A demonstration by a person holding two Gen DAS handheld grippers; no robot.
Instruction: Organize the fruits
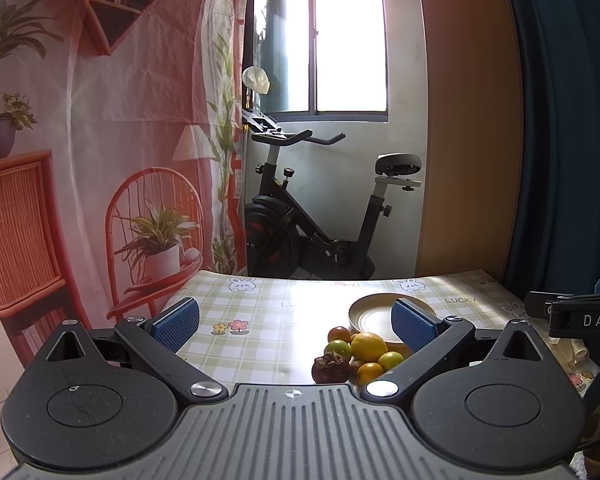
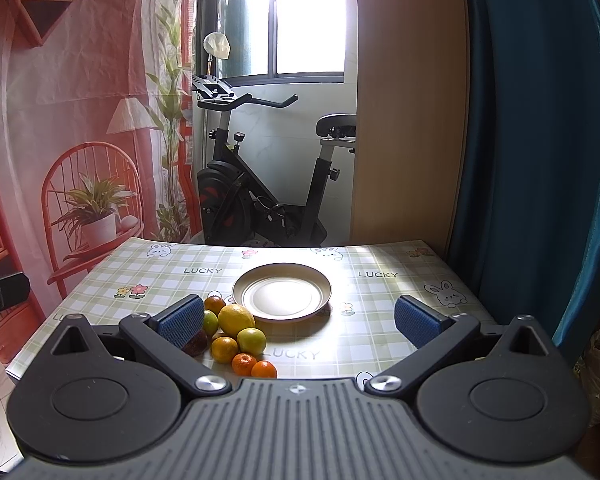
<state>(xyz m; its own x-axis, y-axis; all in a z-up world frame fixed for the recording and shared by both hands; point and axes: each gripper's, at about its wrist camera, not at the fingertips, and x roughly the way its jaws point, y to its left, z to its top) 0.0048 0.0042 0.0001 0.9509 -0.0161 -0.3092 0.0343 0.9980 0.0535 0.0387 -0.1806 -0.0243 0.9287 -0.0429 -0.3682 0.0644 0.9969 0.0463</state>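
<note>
A pile of several fruits lies on the checked tablecloth: a yellow lemon (image 2: 236,319) (image 1: 368,346), green citrus (image 2: 251,340) (image 1: 337,348), small oranges (image 2: 264,369) (image 1: 370,372) and a dark mangosteen (image 1: 331,367) (image 2: 196,345). An empty cream plate (image 2: 282,291) (image 1: 370,316) sits just behind the pile. My left gripper (image 1: 296,322) is open and empty, above the table, left of the fruit. My right gripper (image 2: 299,320) is open and empty, with the plate between its fingers; its left pad (image 2: 181,322) partly hides the mangosteen.
The table (image 2: 380,292) has a cloth printed with rabbits and "LUCKY". An exercise bike (image 2: 260,184) stands behind the table by the window. A printed backdrop (image 2: 80,120) hangs at left, a blue curtain (image 2: 540,140) at right. The right gripper's body shows in the left wrist view (image 1: 580,316).
</note>
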